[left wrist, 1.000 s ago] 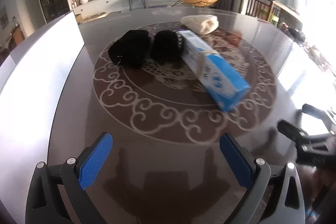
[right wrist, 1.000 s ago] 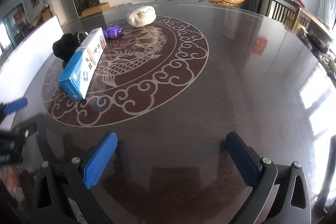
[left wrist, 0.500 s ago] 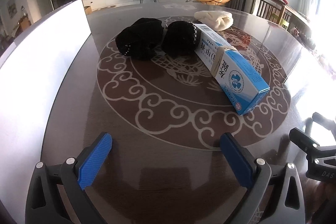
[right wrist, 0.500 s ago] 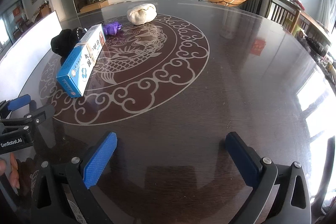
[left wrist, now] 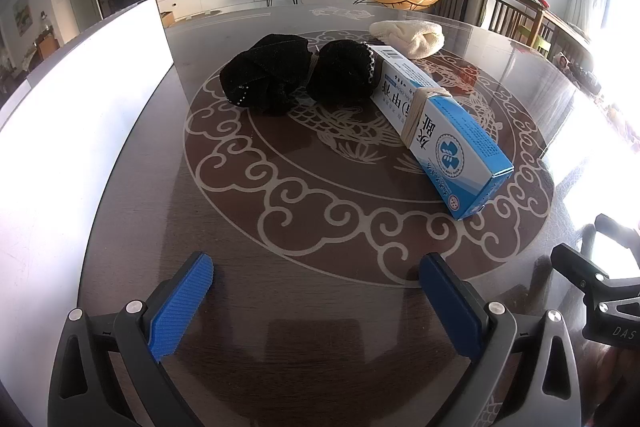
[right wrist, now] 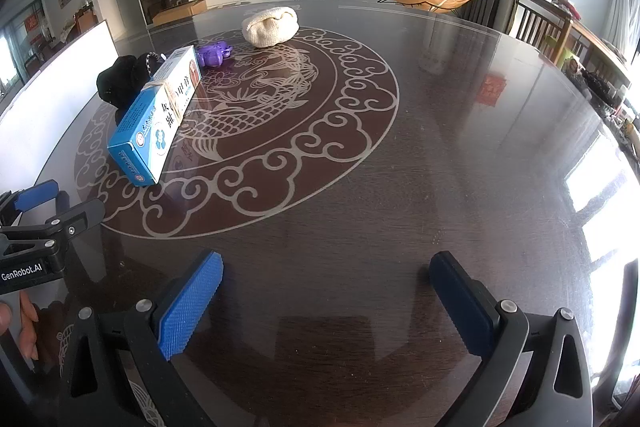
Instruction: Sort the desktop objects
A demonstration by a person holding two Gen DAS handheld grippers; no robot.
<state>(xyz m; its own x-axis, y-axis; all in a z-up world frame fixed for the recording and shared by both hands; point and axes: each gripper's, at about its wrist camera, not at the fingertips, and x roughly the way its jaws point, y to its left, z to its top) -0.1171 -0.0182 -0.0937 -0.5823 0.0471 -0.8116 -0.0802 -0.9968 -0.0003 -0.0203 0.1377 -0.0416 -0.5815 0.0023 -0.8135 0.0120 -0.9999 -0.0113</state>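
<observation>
A blue and white box [left wrist: 436,123] bound with a rubber band lies on the dark round table [left wrist: 320,307], also in the right wrist view [right wrist: 160,115]. Two black fabric bundles [left wrist: 296,75] lie beside its far end, also seen in the right wrist view [right wrist: 120,81]. A cream cloth [left wrist: 408,37] lies farther back, also in the right wrist view [right wrist: 271,26]. A small purple toy [right wrist: 215,54] sits near the box. My left gripper [left wrist: 316,287] is open and empty, short of the box. My right gripper [right wrist: 326,291] is open and empty over bare table.
A white board [left wrist: 80,115] runs along the table's left side. The right gripper's body shows at the left view's right edge [left wrist: 600,279]; the left gripper shows at the right view's left edge [right wrist: 40,223]. Chairs stand at the far right.
My left gripper has moved forward and turned, so the box and black bundles now look nearer and more central. The right view has shifted slightly toward the box.
</observation>
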